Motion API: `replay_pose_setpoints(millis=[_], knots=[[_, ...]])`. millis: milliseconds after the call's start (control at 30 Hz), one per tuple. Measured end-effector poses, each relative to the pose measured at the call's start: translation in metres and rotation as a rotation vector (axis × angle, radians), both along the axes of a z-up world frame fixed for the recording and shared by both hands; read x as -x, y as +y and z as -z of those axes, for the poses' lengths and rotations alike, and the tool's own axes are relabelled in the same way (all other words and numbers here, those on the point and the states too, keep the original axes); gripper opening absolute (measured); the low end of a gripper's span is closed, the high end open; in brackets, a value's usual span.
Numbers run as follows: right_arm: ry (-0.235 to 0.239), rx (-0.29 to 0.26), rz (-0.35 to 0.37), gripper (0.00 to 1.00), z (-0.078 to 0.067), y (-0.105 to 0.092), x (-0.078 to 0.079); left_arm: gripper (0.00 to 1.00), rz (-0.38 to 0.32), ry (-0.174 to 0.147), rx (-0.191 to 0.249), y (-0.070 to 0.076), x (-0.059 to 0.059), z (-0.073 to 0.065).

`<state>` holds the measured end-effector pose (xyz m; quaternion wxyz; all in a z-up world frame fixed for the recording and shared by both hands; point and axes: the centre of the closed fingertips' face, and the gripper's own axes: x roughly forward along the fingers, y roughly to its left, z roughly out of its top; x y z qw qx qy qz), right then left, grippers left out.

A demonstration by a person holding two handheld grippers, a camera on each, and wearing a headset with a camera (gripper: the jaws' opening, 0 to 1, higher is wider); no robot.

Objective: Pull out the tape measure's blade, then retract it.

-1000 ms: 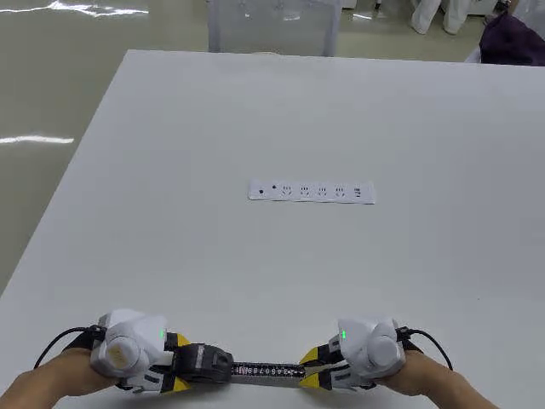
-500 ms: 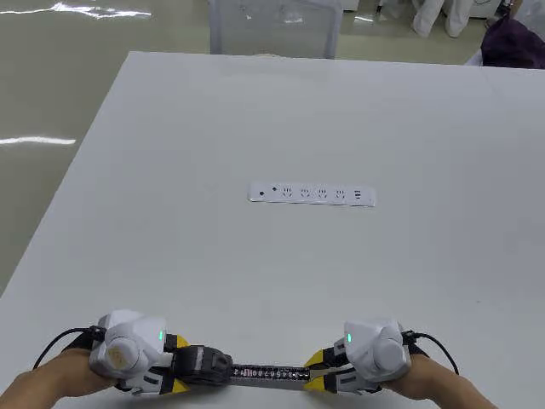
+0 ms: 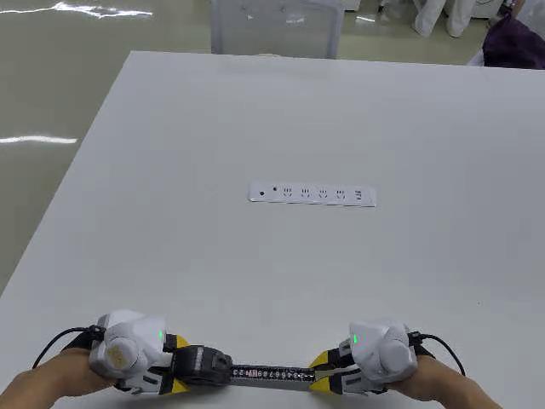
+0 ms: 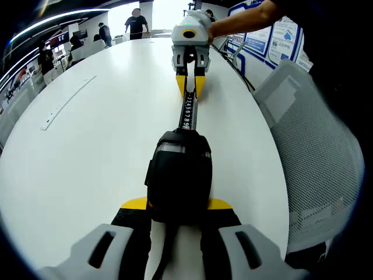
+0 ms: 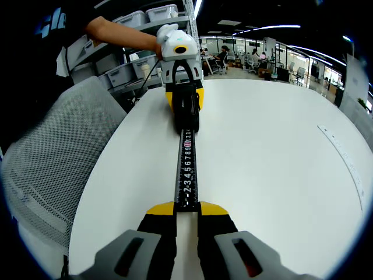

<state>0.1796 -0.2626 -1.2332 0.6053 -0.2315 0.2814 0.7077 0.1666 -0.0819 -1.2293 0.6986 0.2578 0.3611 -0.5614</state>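
While the person stood at the 6 o'clock edge of the wide white table (image 3: 255, 128), both tools sat low over that edge. The left tool (image 3: 177, 375) was at about 7 o'clock in the head view, and its yellow-tipped jaws were squeezed tight on the black plastic tape measure case (image 3: 204, 365). In the left gripper view the left tool (image 4: 178, 205) held the case (image 4: 178, 175) from both sides, and the case rested on the table.

The dark blade with white numbers (image 3: 271, 373) ran out of the case toward 3 o'clock, flat and straight, just above the table top. The right tool (image 3: 320, 375), at about 5 o'clock, was pinched shut on the blade's far end. In the right gripper view its own jaws (image 5: 186, 210) met the blade (image 5: 187, 169) at the low numbers, and the case (image 5: 186, 108) lay at 12 o'clock.

A long white power strip (image 3: 312, 193) lay well apart, at 12 o'clock from the blade. A grey mesh chair (image 4: 303, 151) stood beside the table.
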Motion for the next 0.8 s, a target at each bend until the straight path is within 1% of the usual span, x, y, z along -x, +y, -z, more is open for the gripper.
replay_pose_setpoints(millis=[800], knots=[[0.003,0.011,0.007,0.10,0.003,-0.018,-0.002,0.28,0.003,0.002,-0.006,-0.001,0.000,0.001]])
